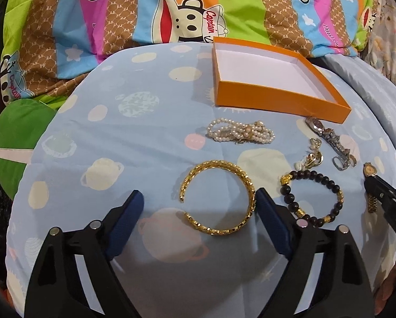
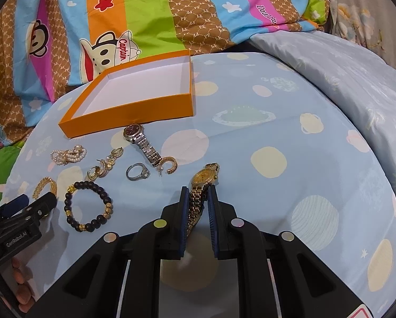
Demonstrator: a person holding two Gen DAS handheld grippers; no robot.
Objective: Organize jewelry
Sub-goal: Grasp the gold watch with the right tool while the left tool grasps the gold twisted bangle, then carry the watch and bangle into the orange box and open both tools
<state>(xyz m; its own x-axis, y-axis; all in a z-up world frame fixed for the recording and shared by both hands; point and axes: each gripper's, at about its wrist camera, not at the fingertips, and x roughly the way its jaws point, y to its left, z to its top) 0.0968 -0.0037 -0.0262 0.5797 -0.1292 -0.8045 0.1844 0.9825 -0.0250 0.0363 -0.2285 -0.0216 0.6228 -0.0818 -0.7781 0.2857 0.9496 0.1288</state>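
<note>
Two grippers on the go: the right gripper (image 2: 198,198) is clamped on the gold watch (image 2: 201,185) by its link band, dial poking out past the pads, while the left gripper (image 1: 199,206) sits wide apart around the gold bangle (image 1: 219,197). I'd lift the watch slowly, since that slinky metal band looks likely to slide, then lower it flat into the orange box (image 2: 134,111), a shallow cardboard tray that has nothing in it. Everything rests on a soft, wrinkly blue sheet (image 2: 277,132), so pinch low.
</note>
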